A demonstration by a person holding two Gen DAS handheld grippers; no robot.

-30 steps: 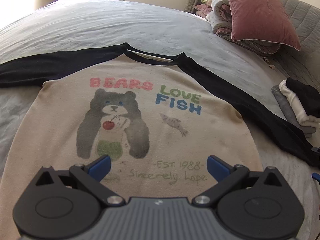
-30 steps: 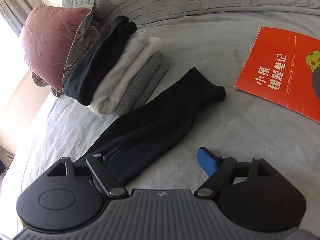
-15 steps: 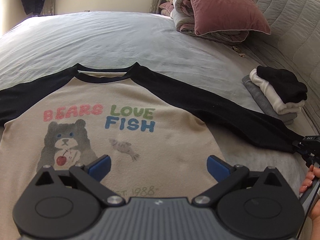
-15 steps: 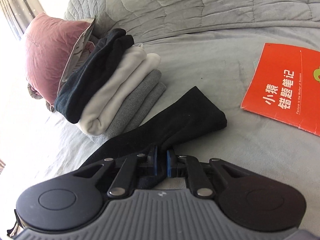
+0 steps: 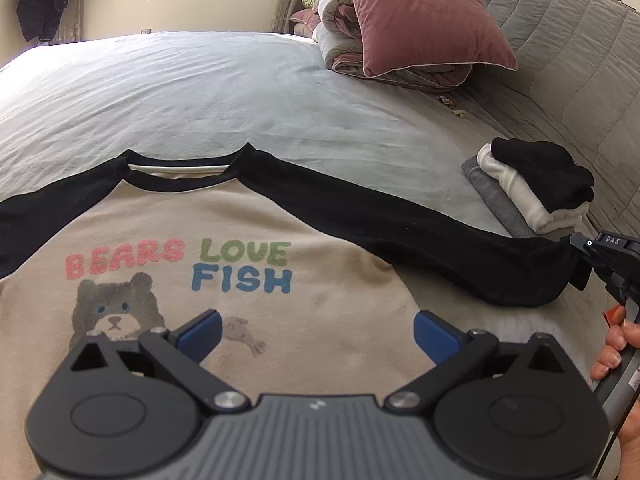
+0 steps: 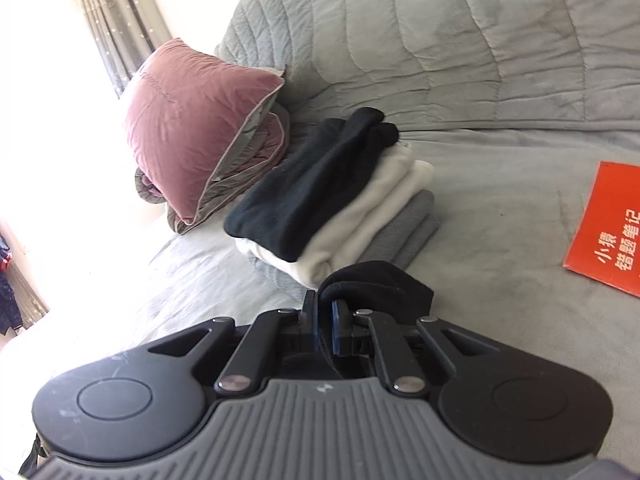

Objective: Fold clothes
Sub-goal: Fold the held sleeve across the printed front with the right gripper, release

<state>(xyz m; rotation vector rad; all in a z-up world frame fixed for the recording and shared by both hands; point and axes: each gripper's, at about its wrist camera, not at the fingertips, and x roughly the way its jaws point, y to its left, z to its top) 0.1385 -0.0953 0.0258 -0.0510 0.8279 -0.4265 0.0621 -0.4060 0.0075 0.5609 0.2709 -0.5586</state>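
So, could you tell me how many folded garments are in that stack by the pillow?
3: a grey one at the bottom, a white one in the middle and a black one on top; thinner pieces could be hidden between them.

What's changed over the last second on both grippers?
The right gripper went from open to shut on the black sleeve cuff and has lifted it off the bed. The left gripper stayed open above the shirt, shifting toward that sleeve. The folded stack and red booklet stayed put.

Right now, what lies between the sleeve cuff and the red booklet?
Only bare grey bedcover in the right wrist view. The right hand-held gripper pinches the black sleeve cuff; the red booklet lies apart.
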